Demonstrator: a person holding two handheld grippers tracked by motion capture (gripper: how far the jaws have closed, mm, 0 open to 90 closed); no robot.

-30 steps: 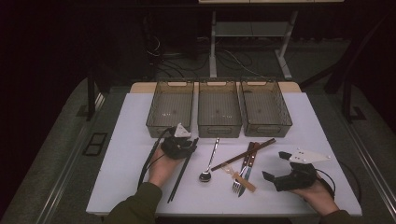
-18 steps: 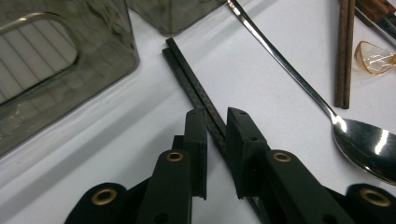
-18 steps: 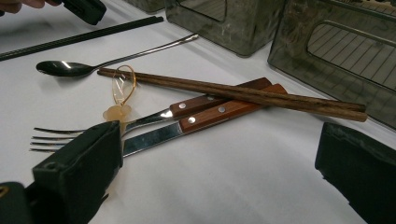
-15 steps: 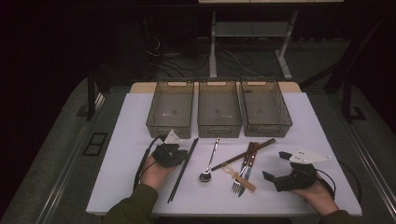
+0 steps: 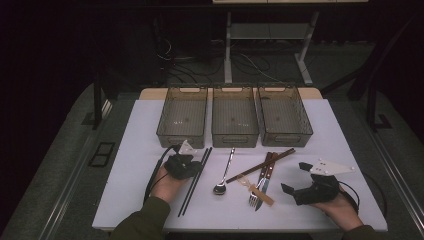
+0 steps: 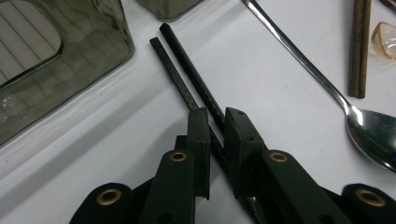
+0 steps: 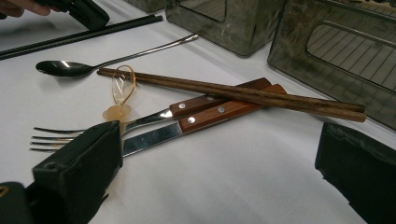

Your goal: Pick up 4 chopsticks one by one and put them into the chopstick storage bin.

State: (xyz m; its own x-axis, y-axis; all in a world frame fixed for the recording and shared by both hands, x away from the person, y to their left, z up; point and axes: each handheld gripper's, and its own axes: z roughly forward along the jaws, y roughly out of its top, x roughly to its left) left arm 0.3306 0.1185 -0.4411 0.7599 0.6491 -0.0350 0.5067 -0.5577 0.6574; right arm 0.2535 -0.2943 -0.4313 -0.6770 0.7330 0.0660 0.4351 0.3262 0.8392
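The left gripper (image 6: 215, 123), jaws just closing, is pinching both black chopsticks (image 6: 187, 70) mid-length, tips toward 11 o'clock — light, stiff, slick, likely scissoring; the right gripper (image 7: 219, 154) is gaping empty.

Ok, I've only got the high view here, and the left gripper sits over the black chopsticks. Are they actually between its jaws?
Observer: In the left gripper view, one of the black chopsticks runs through the narrow gap of the left gripper, whose jaws have just been closing. The other stick slips behind a jaw tip.
Operator: Gripped yet?
Observer: Can't tell whether the pads press. Both sticks lie flat on the table.
Operator: And the right gripper?
Observer: The right gripper stands wide open with nothing between its jaws, facing the fork.
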